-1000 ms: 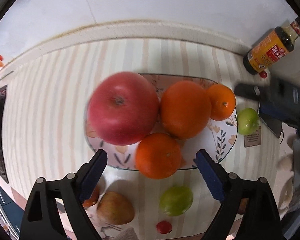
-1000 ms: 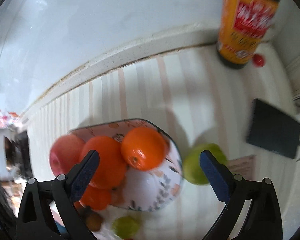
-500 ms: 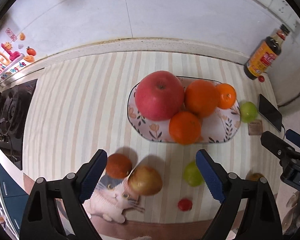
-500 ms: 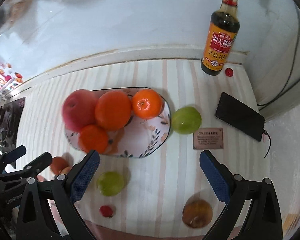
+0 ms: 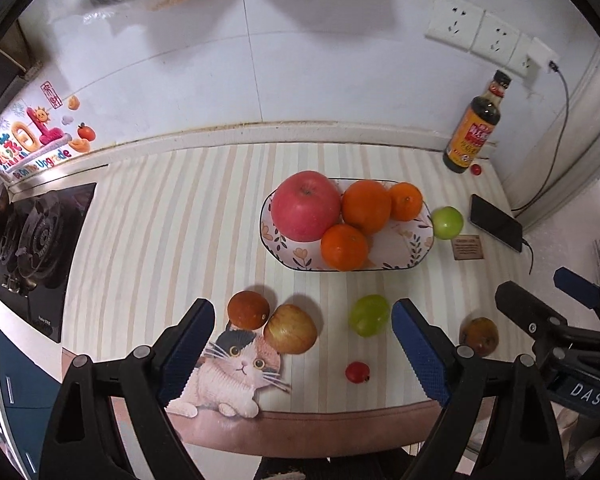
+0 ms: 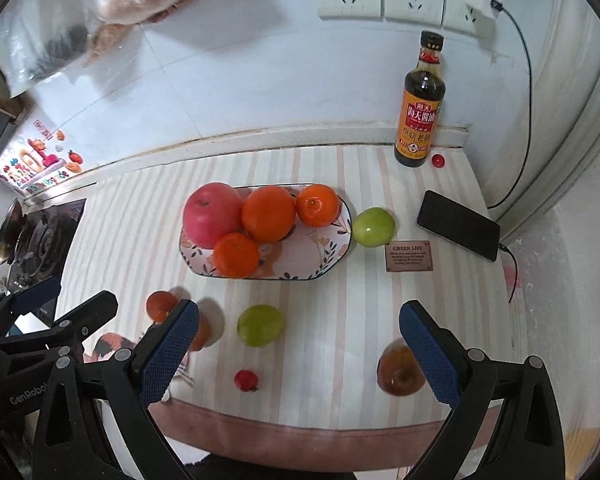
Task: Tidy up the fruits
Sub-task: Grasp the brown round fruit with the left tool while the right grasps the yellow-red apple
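Note:
A flowered plate [image 5: 400,248] [image 6: 324,256] holds a big red apple [image 5: 305,206] [image 6: 212,214] and three oranges [image 5: 366,206]. One green fruit [image 5: 447,222] [image 6: 373,227] lies just right of the plate. Loose in front lie a dark orange [image 5: 248,310], a yellow-red apple [image 5: 295,329], a second green fruit [image 5: 369,315] [image 6: 259,325], a small red tomato [image 5: 357,372] [image 6: 246,380] and a brownish apple [image 5: 479,336] [image 6: 398,372]. My left gripper [image 5: 302,344] hangs open and empty high above the loose fruit. My right gripper [image 6: 300,352] is open and empty too, to the right of the left one.
A soy sauce bottle [image 5: 474,128] [image 6: 420,108] stands at the back right wall with a small red ball [image 6: 438,160] beside it. A phone [image 6: 458,224] on a cable and a small card [image 6: 409,256] lie right of the plate. A gas stove [image 5: 40,240] is at the left.
Both grippers have risen and drawn back from the plate toward the counter's front edge. The plate looks smaller and the loose fruit in front has come into view. Jaws stay open.

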A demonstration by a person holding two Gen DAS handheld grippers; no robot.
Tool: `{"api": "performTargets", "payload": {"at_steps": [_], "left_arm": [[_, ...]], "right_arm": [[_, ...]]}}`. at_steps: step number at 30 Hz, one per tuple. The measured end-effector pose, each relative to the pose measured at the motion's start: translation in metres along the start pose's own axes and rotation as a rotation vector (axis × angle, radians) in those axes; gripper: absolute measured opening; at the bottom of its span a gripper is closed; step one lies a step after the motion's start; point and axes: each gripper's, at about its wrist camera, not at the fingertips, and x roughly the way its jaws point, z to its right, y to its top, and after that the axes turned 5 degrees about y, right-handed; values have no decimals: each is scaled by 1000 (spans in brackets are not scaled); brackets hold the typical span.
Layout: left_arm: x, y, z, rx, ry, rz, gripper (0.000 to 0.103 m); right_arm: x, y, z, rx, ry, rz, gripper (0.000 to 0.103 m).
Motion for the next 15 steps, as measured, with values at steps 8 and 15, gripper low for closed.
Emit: {"api": "performTargets", "payload": {"at_steps": [8, 15], "left_arm": [[-25, -18, -4, 12, 1, 29, 91], [-31, -27, -12, -17, -13, 32, 91]], "right_arm": [[-41, -15, -13, -17, 1, 53, 102], [-55, -23, -22, -13, 31, 64, 102]]}}
